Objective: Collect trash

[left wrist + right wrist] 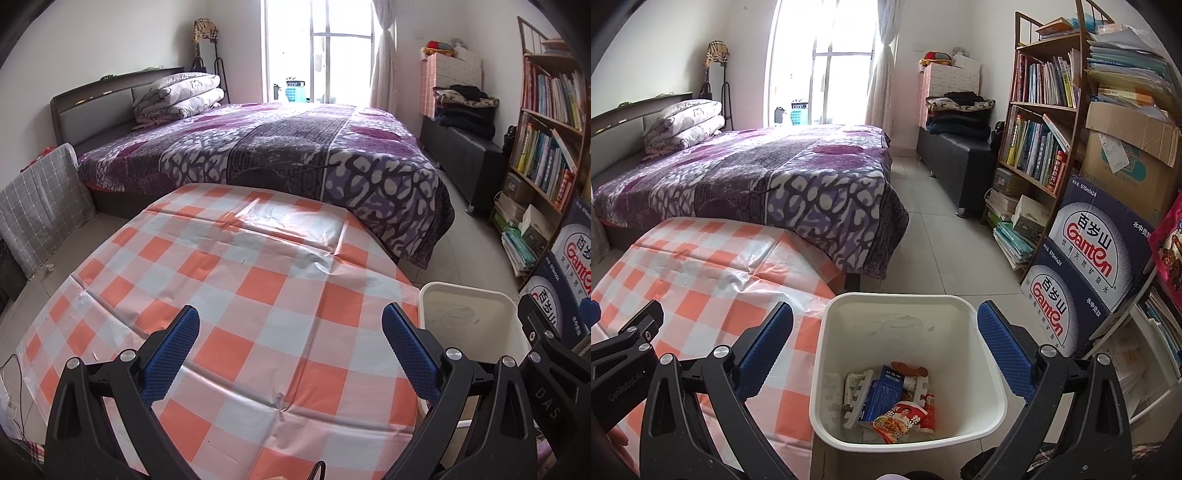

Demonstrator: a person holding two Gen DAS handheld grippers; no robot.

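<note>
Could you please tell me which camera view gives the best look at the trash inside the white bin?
The right wrist view: it looks down into the white bin, showing the wrappers. The left wrist view catches only its rim and upper wall.

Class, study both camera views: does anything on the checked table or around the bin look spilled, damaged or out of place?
Nothing stands out. The tablecloth is creased but bare, with no spill showing. The wrappers and blue carton lie inside the upright white bin. Both the left gripper and right gripper are open.
</note>
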